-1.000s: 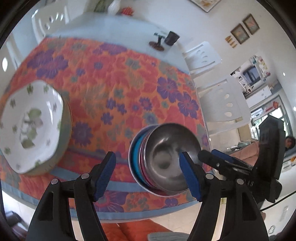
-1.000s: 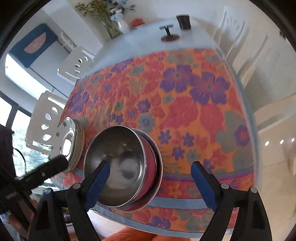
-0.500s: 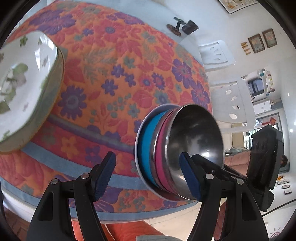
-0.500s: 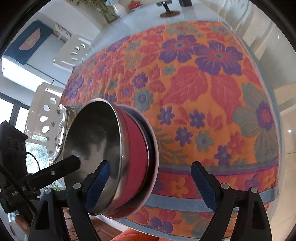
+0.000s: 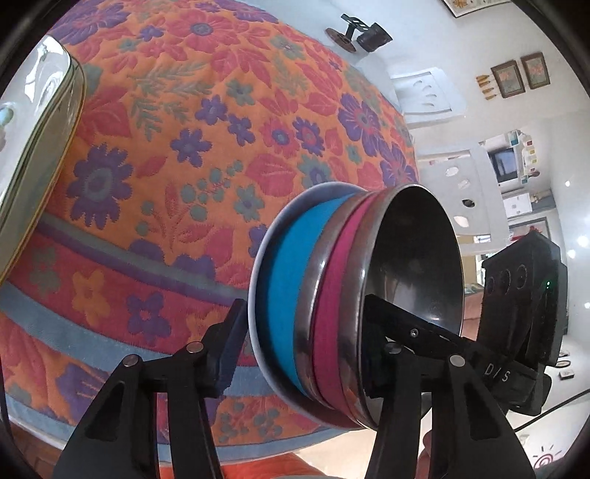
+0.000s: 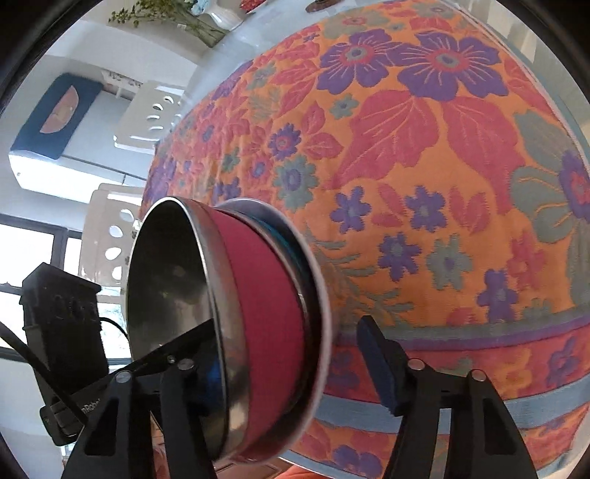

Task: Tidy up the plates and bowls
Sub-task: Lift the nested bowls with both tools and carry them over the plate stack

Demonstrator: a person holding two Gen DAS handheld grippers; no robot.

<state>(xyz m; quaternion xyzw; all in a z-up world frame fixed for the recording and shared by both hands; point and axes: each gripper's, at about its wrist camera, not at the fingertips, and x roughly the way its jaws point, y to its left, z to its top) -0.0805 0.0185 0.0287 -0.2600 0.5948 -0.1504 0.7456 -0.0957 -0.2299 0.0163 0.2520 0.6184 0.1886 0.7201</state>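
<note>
A stack of bowls sits near the table's front edge: a steel-lined magenta bowl [image 5: 335, 317] on top, a blue bowl [image 5: 285, 291] under it, a white plate [image 5: 258, 280] at the bottom. My left gripper [image 5: 298, 342] straddles the stack's near wall, one finger outside, one inside the top bowl. My right gripper [image 6: 280, 361] straddles the magenta bowl [image 6: 265, 328] from the other side the same way. Both sets of jaws stand apart; I cannot tell whether they press on the stack. A stack of white floral plates [image 5: 33, 154] lies at the far left.
The table carries an orange floral cloth [image 5: 206, 121]. White plastic chairs [image 6: 147, 118] stand around it. A dark cup and a small stand [image 5: 361, 33] sit at the far end. A vase with flowers [image 6: 206, 14] stands at the far corner.
Both grippers have dropped lower and closer to the bowl stack. Their fingers now straddle its walls, and the jaws have narrowed from wide open.
</note>
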